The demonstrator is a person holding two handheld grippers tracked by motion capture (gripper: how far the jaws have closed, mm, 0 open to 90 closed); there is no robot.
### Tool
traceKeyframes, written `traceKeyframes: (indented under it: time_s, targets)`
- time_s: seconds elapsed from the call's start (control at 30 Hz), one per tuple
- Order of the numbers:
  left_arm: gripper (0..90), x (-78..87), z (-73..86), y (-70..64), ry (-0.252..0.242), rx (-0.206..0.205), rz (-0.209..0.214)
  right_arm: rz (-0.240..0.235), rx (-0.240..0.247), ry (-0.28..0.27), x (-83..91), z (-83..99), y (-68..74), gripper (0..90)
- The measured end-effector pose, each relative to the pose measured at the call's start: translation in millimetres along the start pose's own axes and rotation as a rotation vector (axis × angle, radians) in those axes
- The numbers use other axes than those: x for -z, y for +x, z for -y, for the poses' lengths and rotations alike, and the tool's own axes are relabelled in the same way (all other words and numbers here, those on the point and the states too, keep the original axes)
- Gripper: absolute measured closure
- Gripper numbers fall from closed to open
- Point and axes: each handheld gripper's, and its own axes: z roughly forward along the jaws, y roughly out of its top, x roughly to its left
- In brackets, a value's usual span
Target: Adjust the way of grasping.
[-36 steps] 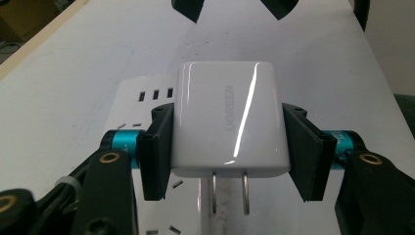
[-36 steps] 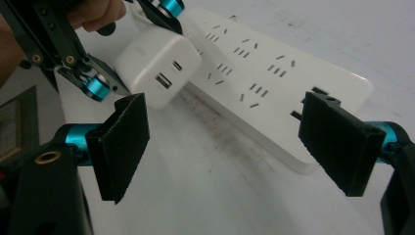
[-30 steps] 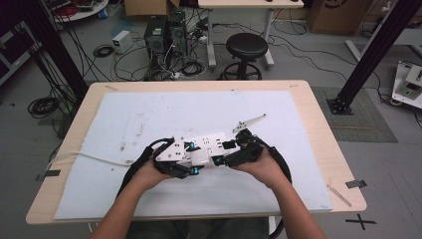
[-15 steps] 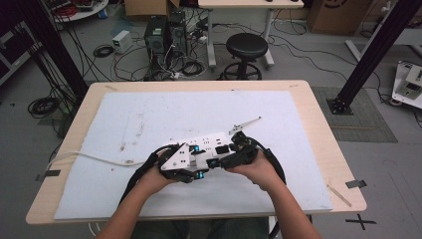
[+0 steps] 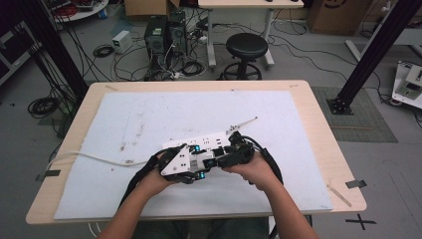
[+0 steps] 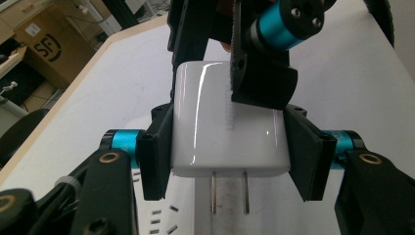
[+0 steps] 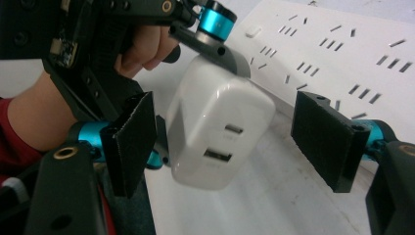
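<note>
My left gripper (image 6: 230, 156) clamps the charger (image 6: 225, 122); my right gripper (image 7: 235, 142) stands wide. Plugging into the power strip (image 7: 342, 44) remains.

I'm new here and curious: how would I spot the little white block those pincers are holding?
On the white mat, find the power strip. Just above it the left gripper clamps the charger: a glossy white cube with two metal prongs and two USB ports.
</note>
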Motion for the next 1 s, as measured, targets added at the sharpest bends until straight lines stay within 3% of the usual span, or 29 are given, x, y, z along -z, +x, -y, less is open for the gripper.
traceKeyframes:
  time_s: [0.03, 0.07, 0.3, 0.8, 0.93, 1.0]
  targets:
    - [42.5, -0.3, -0.4, -1.4, -0.002, -0.010, -0.004, 0.000, 0.000, 0.000, 0.0, 0.0, 0.0, 27.4]
    - [42.5, -0.4, -0.6, -1.9, -0.002, -0.011, -0.008, -0.030, -0.022, 0.001, -2.7, 0.1, -2.0, 33.4]
    - [42.5, 0.9, -1.1, -2.4, -0.002, -0.022, -0.023, -0.090, -0.038, -0.011, -4.6, 0.2, -5.0, 42.6]
    - [42.4, 1.0, -1.1, -3.5, 0.001, -0.049, -0.036, -0.129, -0.067, -0.012, -7.3, 0.0, -8.3, 53.9]
    - [41.8, -1.0, -0.1, -3.5, 0.023, -0.059, -0.033, -0.149, -0.126, -0.010, -8.1, -0.2, -11.6, 60.5]
    - [41.6, -1.0, -0.1, -3.5, 0.023, -0.059, -0.033, -0.151, -0.126, -0.010, -8.4, -0.6, -12.0, 60.5]
